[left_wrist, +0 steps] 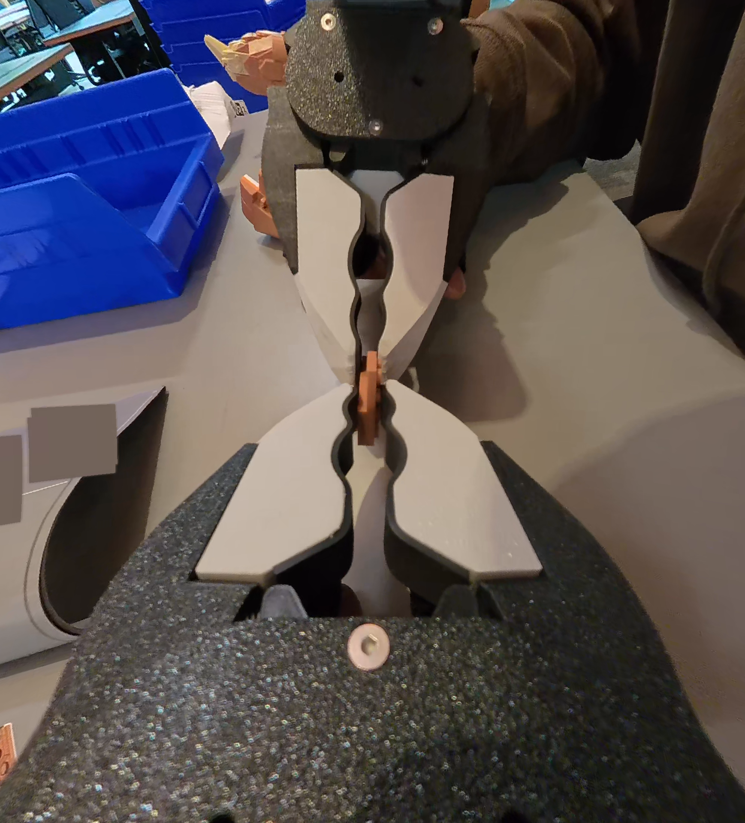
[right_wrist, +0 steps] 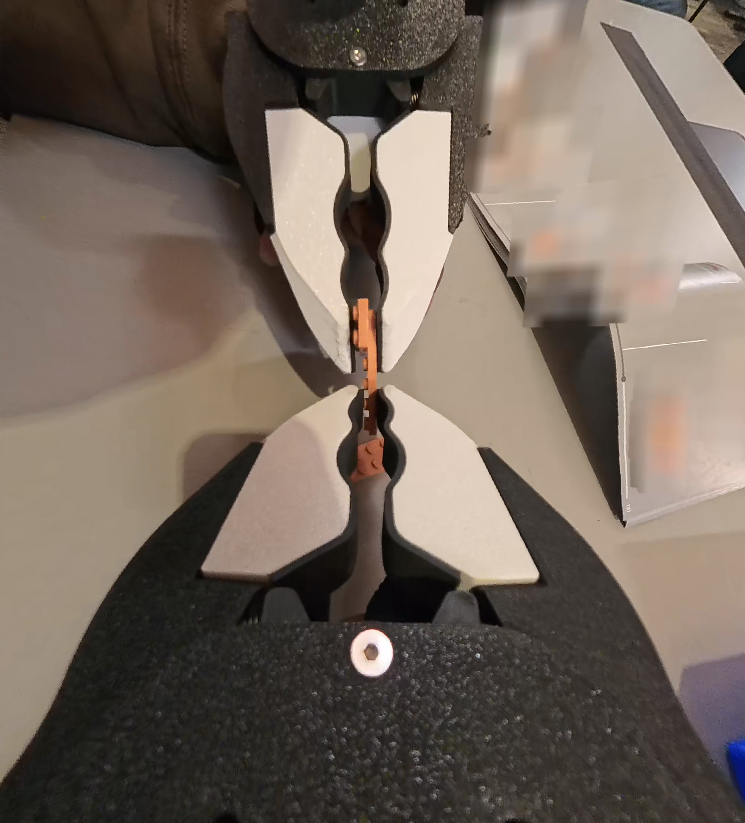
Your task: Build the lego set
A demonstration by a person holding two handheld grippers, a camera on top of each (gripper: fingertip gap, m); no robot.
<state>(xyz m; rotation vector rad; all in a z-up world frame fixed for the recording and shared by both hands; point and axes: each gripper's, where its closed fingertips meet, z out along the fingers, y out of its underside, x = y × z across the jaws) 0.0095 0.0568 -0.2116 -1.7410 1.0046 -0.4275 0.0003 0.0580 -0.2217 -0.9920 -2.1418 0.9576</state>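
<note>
Grey worktop (left_wrist: 584, 445) carries everything I see. Large blue plastic bins (left_wrist: 72, 213) sit toward its far left edge in my left wrist view. An open grey instruction booklet (left_wrist: 27, 512) lies at the near left edge. A partly built orange brick model (left_wrist: 254, 58) stands beyond the bins, half hidden.

My left gripper (left_wrist: 367, 418), black textured body with pale grey wavy-edged fingers, meets my right gripper (left_wrist: 368, 363) tip to tip over the middle of the worktop. Both pairs of jaws are pressed together on thin orange lego plates (left_wrist: 368, 401) held on edge above the surface. From the right wrist view, the right gripper (right_wrist: 369, 403) pinches one end of the plates (right_wrist: 367, 343) and the left gripper (right_wrist: 368, 356) the other. I cannot tell whether the plates are fully joined. A small orange studded brick (right_wrist: 368, 463) shows between the right fingers (right_wrist: 442, 503), nearer the camera.
</note>
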